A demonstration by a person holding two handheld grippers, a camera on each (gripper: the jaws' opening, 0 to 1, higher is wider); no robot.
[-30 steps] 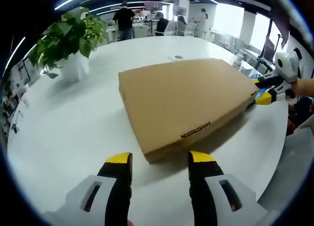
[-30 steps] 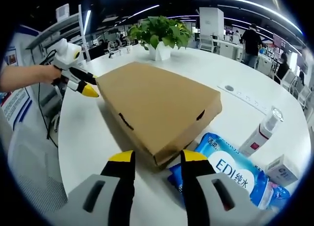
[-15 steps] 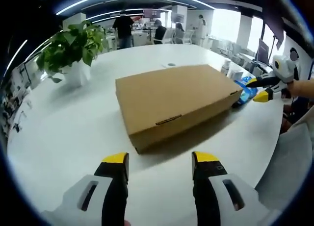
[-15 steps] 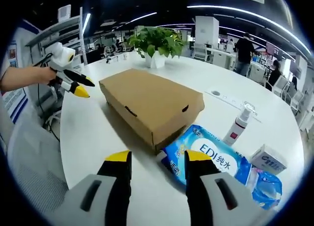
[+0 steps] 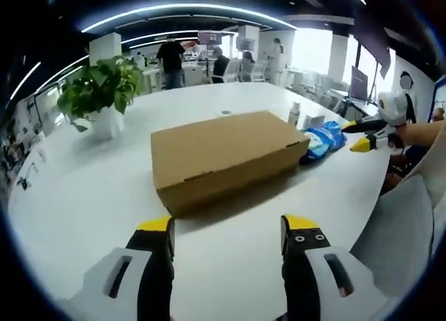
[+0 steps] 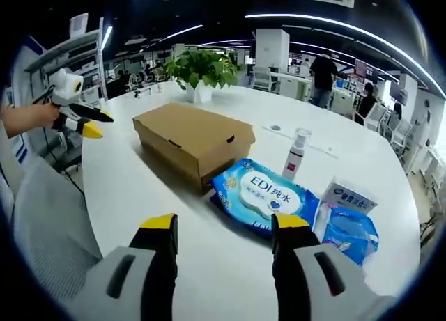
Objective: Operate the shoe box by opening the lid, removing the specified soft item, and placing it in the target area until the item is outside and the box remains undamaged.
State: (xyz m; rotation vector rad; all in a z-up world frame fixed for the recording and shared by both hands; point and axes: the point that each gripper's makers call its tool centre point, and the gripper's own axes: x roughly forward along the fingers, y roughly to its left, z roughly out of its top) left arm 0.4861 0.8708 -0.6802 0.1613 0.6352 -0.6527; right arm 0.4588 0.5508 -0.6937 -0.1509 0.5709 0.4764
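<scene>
Plain rectangular cardboard shoe box (image 5: 224,156) (lid seemingly closed) on the glossy white table (image 5: 83,196); both grippers' fingers gape, empty.

Plain brown cardboard shoe box (image 5: 221,156) (image 6: 191,137), lid closed and flush, lying flat on the white table. In the left gripper view a short end with a slot-shaped lid tab faces near. In the right gripper view the box lies at centre left; its near corner touches a blue-and-white soft pack.
</scene>
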